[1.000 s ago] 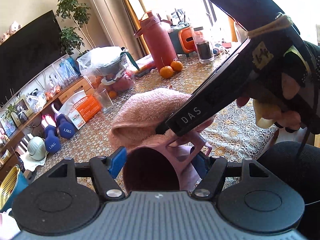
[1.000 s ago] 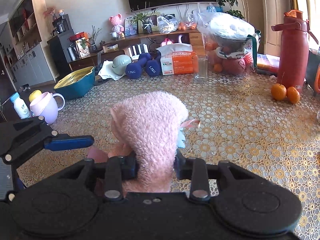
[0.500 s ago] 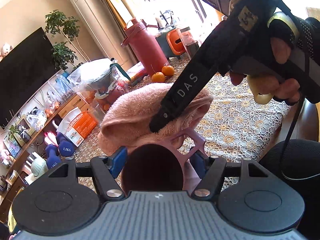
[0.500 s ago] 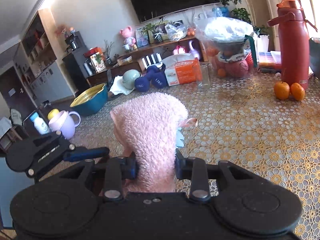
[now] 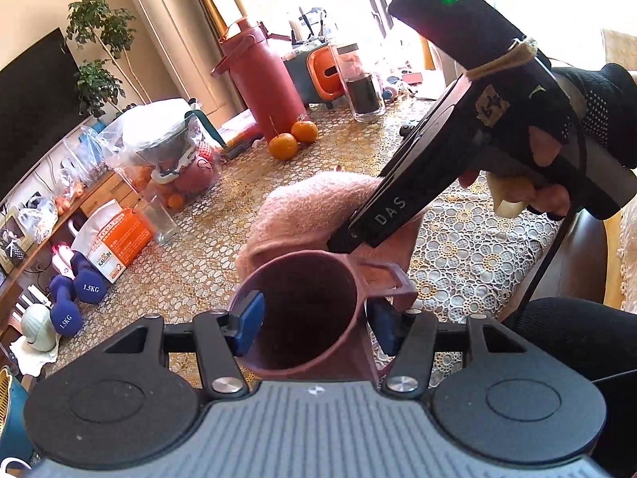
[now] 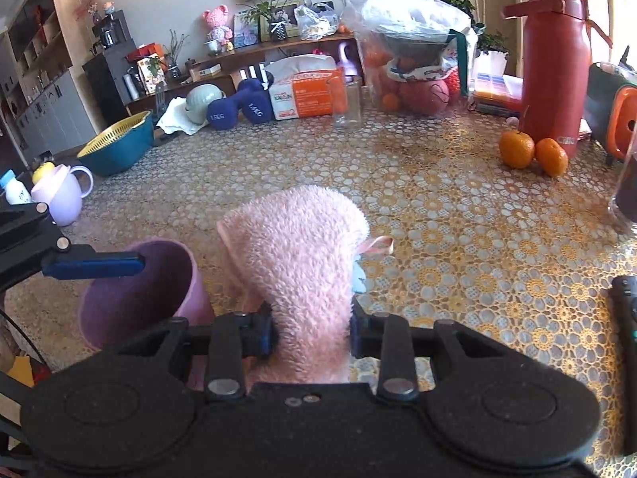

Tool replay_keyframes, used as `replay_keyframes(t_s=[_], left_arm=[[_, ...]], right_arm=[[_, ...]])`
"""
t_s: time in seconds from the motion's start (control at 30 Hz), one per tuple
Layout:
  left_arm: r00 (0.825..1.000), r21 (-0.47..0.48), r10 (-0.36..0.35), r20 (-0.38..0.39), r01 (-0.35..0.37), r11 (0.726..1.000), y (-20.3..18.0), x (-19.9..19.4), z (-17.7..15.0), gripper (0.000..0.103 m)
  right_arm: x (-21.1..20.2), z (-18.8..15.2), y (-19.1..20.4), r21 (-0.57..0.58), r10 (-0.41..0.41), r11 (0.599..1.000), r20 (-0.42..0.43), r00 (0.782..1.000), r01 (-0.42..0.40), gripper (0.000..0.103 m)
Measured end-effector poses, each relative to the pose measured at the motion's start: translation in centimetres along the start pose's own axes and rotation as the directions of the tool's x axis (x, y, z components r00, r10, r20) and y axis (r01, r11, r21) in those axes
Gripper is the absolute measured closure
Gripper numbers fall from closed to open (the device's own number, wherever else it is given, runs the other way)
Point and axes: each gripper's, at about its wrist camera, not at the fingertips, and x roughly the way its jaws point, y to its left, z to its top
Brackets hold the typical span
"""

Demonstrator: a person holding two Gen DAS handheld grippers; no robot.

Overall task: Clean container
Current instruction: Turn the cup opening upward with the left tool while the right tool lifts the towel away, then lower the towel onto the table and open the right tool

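Note:
My left gripper (image 5: 314, 324) is shut on a mauve plastic cup (image 5: 306, 310) with a side handle, its dark mouth tilted toward the left wrist camera. One blue finger (image 6: 91, 265) of that gripper lies across the cup (image 6: 135, 298) in the right wrist view. My right gripper (image 6: 312, 334) is shut on a fluffy pink towel (image 6: 294, 263), which stands up between its jaws just right of the cup. In the left wrist view the towel (image 5: 314, 207) bulges behind the cup's rim, under the black right gripper body (image 5: 382, 215) held by a gloved hand (image 5: 557, 159).
A lace-patterned cloth (image 6: 438, 207) covers the table. A red flask (image 6: 553, 67) and two oranges (image 6: 533, 151) stand at the right, near a dark-filled glass (image 5: 362, 91) and a remote (image 6: 625, 318). A lilac mug (image 6: 59, 195), teal basin (image 6: 119, 143), dumbbells (image 6: 239, 107) and bagged fruit (image 6: 414, 59) lie farther off.
The towel and cup have come apart: the cup now sits left of the towel with its whole mouth showing. The right gripper has swung up and to the right.

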Motion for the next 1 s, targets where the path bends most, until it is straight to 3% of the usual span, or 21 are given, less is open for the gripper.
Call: replay_keyframes(t_s=[0.33,0.67,0.77,1.0], left_arm=[[1.000,-0.067,-0.030,0.006,0.031,0.997,0.4,-0.1,0.0,0.046],[0.999,-0.096,-0.027,0.028,0.030,0.995,0.9,-1.4,-0.5,0.046],[0.999,-0.102,-0.027,0.029,0.030,0.994,0.8,-1.4,-0.5,0.046],[0.999,-0.125,-0.034,0.028,0.037,0.991,0.8,-1.4,-0.6,0.046]], right_arm=[[-2.0,-0.3,-2.1,0.081,-0.045,0.996,0.056,0.997,0.040,0.070],[-9.1,0.5,-0.6,0.086,-0.025,0.996,0.257,0.966,0.003,0.070],[-9.6,-0.8,0.5,0.081,-0.011,0.997,0.258,0.966,-0.011,0.070],[-7.3,-3.4,1.5,0.051,-0.084,0.996,0.167,0.982,0.077,0.070]])
